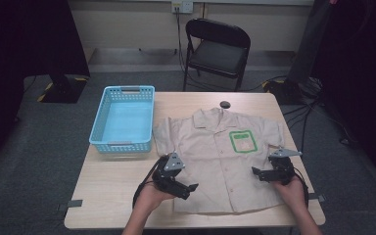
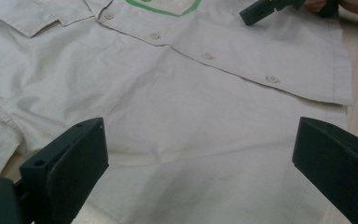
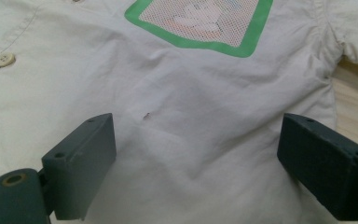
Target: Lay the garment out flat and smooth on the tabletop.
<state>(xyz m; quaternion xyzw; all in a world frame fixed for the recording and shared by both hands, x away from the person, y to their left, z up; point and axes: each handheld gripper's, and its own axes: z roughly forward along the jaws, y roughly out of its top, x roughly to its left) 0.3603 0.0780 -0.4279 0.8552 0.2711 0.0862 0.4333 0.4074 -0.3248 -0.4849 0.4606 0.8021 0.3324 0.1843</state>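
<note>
The shirt [image 1: 220,156] lies flat, buttoned, face up on the surface [image 1: 112,181]; left gripper [image 1: 188,188] and right gripper [image 1: 255,172] hover wide, empty, probably ready to fold it.

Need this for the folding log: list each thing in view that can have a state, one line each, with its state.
shirt: spread flat, front up, buttoned, unfolded.
basket: upright, nothing in it.
folding chair: unfolded, nobody on it.
left gripper: open above the shirt, holding nothing.
right gripper: open above the shirt, holding nothing.
</note>
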